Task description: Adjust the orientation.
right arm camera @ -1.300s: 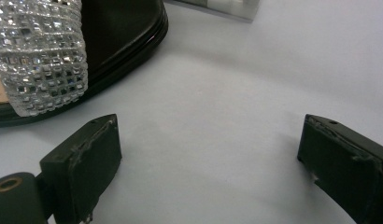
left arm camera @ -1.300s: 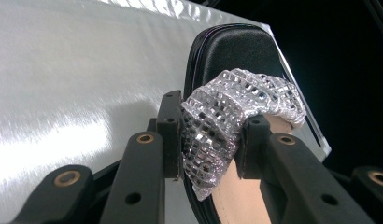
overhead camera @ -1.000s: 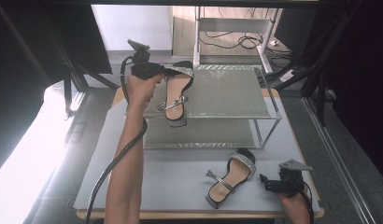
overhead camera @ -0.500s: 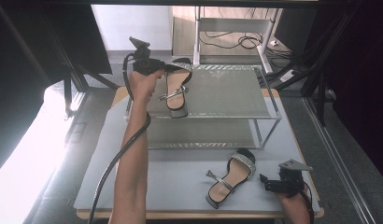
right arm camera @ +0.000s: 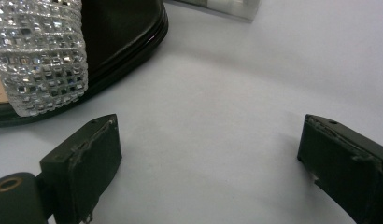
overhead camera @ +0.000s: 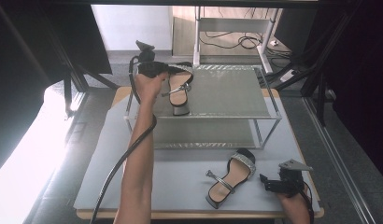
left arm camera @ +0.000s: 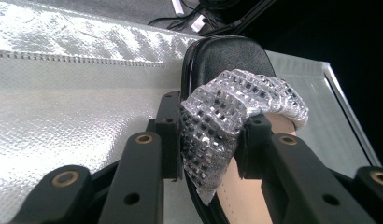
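Grey table mat (overhead camera: 133, 154) carries a two-tier silver mesh shoe rack (overhead camera: 227, 93). My left gripper (left arm camera: 208, 140) clamps the rhinestone strap of a black sandal (overhead camera: 179, 88) on the top shelf, 11 o'clock. Its twin sandal (overhead camera: 229, 177) waits at 5 o'clock beside my right gripper (right arm camera: 208, 158), jaws apart, empty. Roughly halfway, I judge.

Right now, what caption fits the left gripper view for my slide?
Left gripper pinching a sandal's sparkly strap on the silver shelf.
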Motion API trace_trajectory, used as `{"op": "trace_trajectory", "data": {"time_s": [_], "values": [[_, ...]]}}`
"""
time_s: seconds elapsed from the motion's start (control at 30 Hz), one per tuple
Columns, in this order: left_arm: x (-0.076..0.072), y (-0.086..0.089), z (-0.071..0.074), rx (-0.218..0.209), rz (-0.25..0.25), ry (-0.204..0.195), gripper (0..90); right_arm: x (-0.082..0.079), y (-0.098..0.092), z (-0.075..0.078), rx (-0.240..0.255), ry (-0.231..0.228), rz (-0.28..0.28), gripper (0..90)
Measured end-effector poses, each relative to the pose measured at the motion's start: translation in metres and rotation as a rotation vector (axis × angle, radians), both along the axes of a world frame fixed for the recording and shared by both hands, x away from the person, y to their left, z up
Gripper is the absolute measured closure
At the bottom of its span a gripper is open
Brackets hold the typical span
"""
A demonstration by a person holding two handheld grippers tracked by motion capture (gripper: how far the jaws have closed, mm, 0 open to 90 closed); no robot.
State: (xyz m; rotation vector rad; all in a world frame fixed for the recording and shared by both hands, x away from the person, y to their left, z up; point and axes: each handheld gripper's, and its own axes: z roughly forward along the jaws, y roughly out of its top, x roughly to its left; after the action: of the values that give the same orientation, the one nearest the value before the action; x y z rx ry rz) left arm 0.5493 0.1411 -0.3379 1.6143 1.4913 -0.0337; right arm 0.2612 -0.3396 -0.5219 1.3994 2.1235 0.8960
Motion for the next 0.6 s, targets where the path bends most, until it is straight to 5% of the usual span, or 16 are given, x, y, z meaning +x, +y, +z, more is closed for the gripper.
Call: {"op": "trace_trajectory", "data": {"time_s": [0.17,0.37,0.6], "values": [[0.0018,-0.0093,-0.0042,0.065,-0.003,0.007,65.8,0.0,0.0,0.0,0.0,0.0,0.0,5.5],[-0.0003,-0.0109,-0.0048,0.055,-0.016,-0.016,59.5,-0.0001,0.0,0.0,0.0,0.0,0.0,5.5],[-0.0072,-0.0095,-0.0012,0.068,-0.047,-0.037,39.6,-0.0001,0.0001,0.0,-0.001,-0.001,0.0,5.5]]}}
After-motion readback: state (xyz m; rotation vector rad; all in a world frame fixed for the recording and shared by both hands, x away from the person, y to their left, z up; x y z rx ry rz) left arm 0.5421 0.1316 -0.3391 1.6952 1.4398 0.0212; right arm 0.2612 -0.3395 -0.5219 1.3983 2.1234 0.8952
